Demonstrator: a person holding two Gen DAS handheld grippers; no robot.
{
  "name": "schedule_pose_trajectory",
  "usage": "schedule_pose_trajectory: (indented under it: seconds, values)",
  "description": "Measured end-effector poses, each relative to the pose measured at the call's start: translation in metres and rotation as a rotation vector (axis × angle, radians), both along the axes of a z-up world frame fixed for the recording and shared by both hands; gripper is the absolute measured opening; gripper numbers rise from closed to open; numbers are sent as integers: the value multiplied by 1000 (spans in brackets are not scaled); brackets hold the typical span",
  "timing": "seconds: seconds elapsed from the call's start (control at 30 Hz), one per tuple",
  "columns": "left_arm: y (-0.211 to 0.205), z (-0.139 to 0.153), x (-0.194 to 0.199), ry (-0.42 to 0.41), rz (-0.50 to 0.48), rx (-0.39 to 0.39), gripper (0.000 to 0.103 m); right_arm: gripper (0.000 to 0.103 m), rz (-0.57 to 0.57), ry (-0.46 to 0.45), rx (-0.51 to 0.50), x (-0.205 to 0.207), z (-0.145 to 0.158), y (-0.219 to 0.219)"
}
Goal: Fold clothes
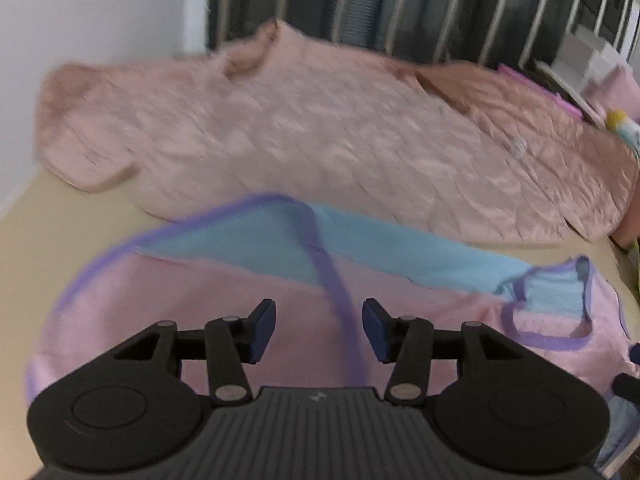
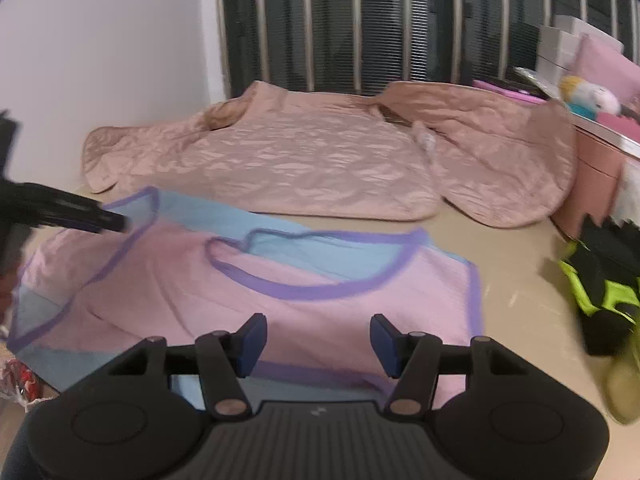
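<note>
Both grippers, left point(image 1: 319, 330) and right point(image 2: 318, 345), hover open-fingered over the pink vest point(image 2: 312, 312); next, probably pinch the purple strap point(image 1: 340, 296) at twelve o'clock.

Right gripper point(image 2: 318, 340) open, jaws wide apart, nothing between them, hovering over near hem of pink sleeveless top point(image 2: 280, 300). Top lies spread on beige surface point(image 2: 512, 272), purple trim, light blue inner side showing at neckline. Left gripper point(image 2: 114, 222) enters from left edge, tip at the top's left armhole trim; grip state unclear. Pink quilted blanket point(image 2: 280, 160) beyond. Black and neon-green garment point(image 2: 604, 280) at right.
</note>
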State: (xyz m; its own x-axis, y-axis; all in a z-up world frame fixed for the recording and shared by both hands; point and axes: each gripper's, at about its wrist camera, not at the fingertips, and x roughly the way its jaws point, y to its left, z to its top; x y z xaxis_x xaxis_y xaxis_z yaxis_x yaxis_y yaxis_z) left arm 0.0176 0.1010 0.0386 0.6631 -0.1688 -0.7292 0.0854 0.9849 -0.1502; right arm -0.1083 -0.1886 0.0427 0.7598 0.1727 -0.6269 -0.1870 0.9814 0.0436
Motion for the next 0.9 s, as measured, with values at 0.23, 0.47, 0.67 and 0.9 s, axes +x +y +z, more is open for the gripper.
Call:
schedule_pose_trajectory:
  seconds: [0.23,0.47,0.67,0.9]
  values:
    - [-7,-9,-4,-43,-11,-7,2,56,39,-12,-16,-10,-6,18]
    - [8,4,-16,-105,58,14,37,56,31,-40,-90,-38,-10,13]
    - [14,13,-72,-79,11,34,50,43,122,-6,22,-51,-3,9]
    - [9,1,-121,-7,-29,30,54,18,272,22,71,-43,-12,51]
